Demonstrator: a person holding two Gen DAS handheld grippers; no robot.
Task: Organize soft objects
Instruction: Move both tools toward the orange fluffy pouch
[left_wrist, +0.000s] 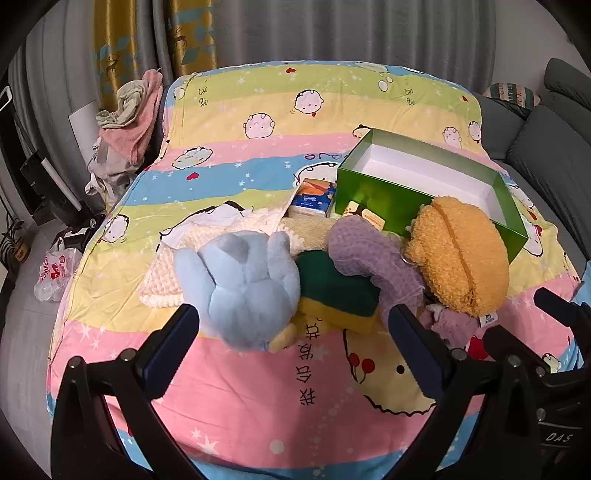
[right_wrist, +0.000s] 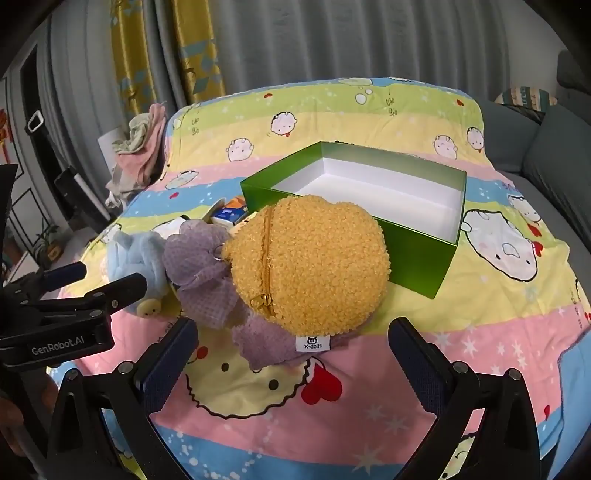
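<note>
A pile of soft things lies mid-table: a light blue plush (left_wrist: 240, 288), a green and yellow sponge (left_wrist: 338, 295), a purple waffle cloth (left_wrist: 369, 251), an orange fuzzy zip pouch (left_wrist: 458, 254) and a cream towel (left_wrist: 177, 273). An open green box (left_wrist: 373, 195) with a white inside stands behind them. My left gripper (left_wrist: 295, 321) is open, just in front of the blue plush and sponge. My right gripper (right_wrist: 293, 336) is open, just in front of the orange pouch (right_wrist: 314, 266) and purple cloth (right_wrist: 199, 273). The box (right_wrist: 424, 258) is empty.
Tissue packs (left_wrist: 312, 197) lie left of the box. A striped cartoon sheet (left_wrist: 258, 398) covers the table. Clothes (left_wrist: 129, 114) are heaped at the far left, a plastic bag (left_wrist: 55, 273) lies on the floor, and a grey sofa (left_wrist: 546, 147) stands on the right.
</note>
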